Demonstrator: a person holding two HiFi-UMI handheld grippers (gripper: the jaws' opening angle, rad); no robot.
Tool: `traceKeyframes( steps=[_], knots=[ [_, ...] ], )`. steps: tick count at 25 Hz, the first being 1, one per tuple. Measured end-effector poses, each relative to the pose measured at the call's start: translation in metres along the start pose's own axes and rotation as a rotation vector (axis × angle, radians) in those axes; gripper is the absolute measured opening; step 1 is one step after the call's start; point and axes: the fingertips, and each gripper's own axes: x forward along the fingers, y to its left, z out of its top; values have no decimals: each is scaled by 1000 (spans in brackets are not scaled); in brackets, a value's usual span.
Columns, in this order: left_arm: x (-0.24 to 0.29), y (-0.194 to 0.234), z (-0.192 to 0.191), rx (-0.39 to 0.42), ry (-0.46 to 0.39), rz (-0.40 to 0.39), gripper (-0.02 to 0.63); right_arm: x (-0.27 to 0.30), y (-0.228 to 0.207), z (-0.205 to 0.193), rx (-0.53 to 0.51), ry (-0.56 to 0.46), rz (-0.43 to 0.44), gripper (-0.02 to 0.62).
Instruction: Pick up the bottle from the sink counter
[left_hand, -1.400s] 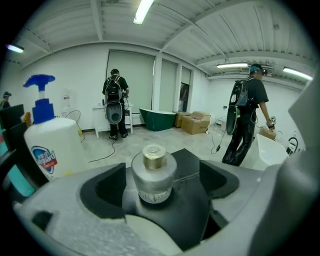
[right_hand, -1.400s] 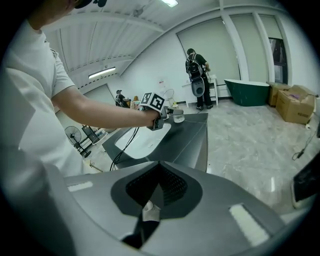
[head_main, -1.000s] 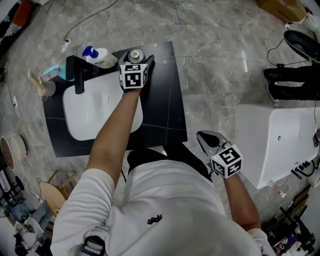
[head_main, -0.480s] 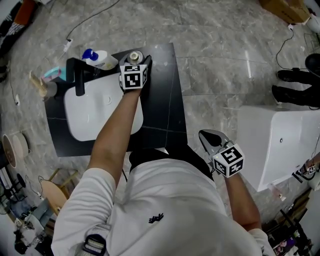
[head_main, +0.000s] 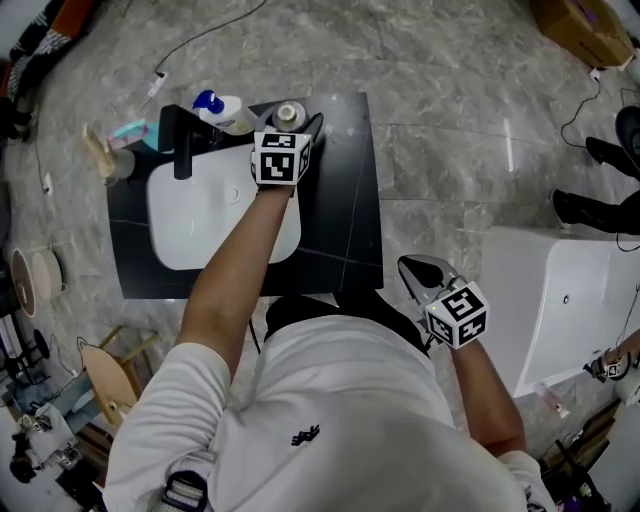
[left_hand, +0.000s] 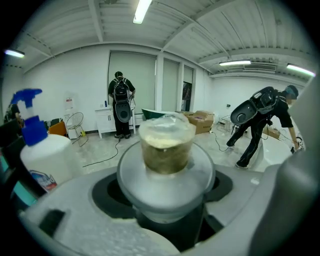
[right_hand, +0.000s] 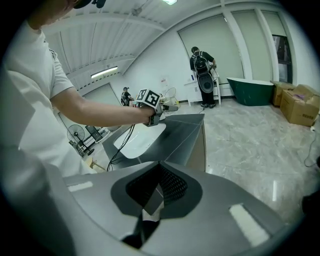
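**Left gripper view: bottle caught between the jaws**

Left gripper view gives it to us close up. The bottle (left_hand: 165, 145) stands upright between the two grey jaws, with a clear cap over brownish contents and a wide pale collar below. Those jaws have just been closing, and now they press in on it from both sides. It's a firm clamp!

From the head view, the left gripper (head_main: 300, 128) reaches out on a straight arm across the white basin (head_main: 195, 215) to the far edge of the black counter (head_main: 345, 200). That's where the bottle is, at the back of the counter, just right of the blue-topped sprayer (head_main: 222, 108) and the black faucet (head_main: 180, 145). I can't tell whether its base is touching the counter or clear of it.

Over on the other side, the right gripper (head_main: 418, 272) hangs low by the person's hip, well apart from the sink and pointing down and forward. Its own view shows the jaws brought together with nothing between them. A white tub (head_main: 560, 300) stands off to that side on the marble floor.
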Motion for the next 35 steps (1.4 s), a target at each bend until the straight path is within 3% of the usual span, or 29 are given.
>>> traceKeyframes(
  steps=[17, 35],
  knots=[
    [-131, 4, 29, 21, -27, -93, 341, 39, 59, 28, -127, 1, 124, 11],
    [-281, 74, 0, 33, -20, -135, 341, 109, 163, 50, -227, 24, 187, 11]
  ],
)
